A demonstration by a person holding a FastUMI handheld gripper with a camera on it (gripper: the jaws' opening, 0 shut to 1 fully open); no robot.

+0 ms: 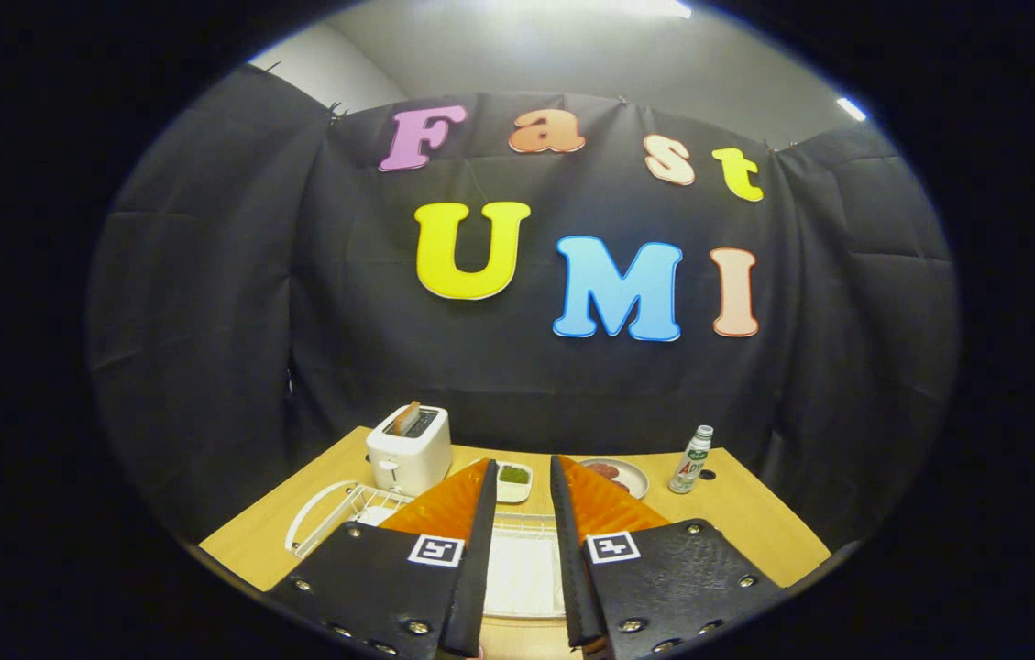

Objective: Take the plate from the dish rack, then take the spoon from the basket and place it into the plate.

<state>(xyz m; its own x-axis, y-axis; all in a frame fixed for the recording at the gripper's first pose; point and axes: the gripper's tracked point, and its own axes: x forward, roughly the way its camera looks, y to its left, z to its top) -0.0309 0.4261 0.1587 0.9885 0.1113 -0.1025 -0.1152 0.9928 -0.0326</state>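
Your gripper (522, 513) is held above the bench's near edge, fingers apart with nothing between them. The dish rack (334, 513) sits at the near left; its plate (374, 515) is mostly hidden behind your left finger. Beyond stand a toaster (409, 447), two small dishes (contents unclear) and a bottle (691, 459).

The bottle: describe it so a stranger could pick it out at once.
On the wooden table, look to the far corner by the black cloth wall, beyond the open gripper. The bottle stands upright beside a round plate; it is the only tall, narrow, capped thing there.
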